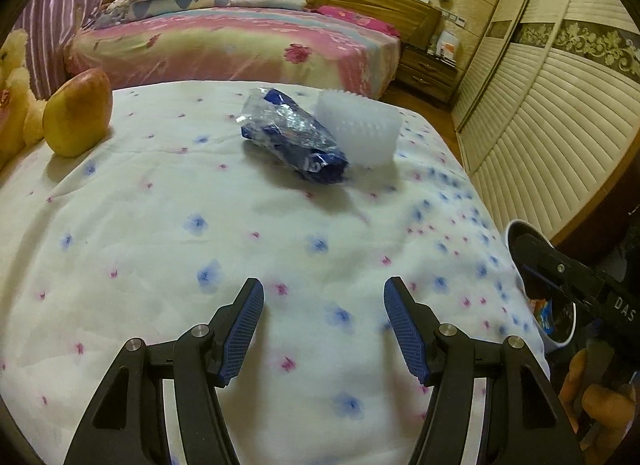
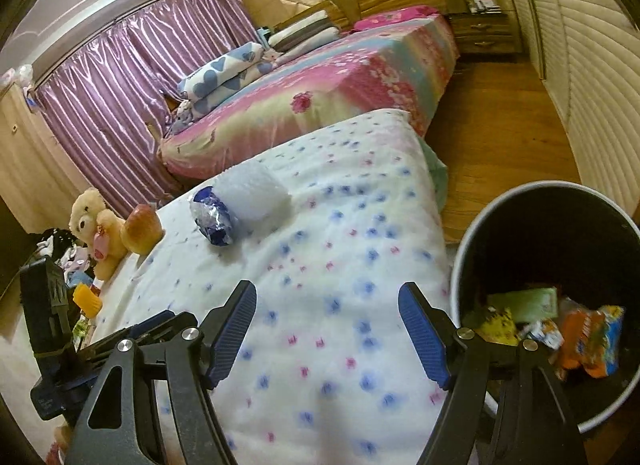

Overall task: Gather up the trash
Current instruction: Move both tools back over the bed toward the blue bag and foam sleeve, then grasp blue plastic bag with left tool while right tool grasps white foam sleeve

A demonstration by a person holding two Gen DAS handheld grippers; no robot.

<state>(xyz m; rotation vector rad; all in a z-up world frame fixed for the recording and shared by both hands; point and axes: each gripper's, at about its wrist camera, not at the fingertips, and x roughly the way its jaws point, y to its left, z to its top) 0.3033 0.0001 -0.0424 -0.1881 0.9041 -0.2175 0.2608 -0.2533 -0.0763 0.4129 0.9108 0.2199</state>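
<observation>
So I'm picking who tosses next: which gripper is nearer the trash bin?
Right. The right gripper hangs open over the floral cloth with the trash bin just beside it; the left gripper is further along the cloth, past the right one.

Two grippers of one build are seen. The left gripper (image 1: 324, 325) is made of matte black linkage arms with triangular cut-outs, joined by round silver pivot screws, two to each side. Each finger is faced with a blue pad (image 1: 244, 335) ribbed in a fine grid. The right gripper (image 2: 328, 331) is formed alike: black arms, silver screw heads, blue ribbed pads (image 2: 424, 337). In the left wrist view the other gripper's black body is seen at the right edge, marked with white letters "DAS" and fitted with a small silver screw; bare fingers (image 1: 600, 397) are seen below it.
</observation>
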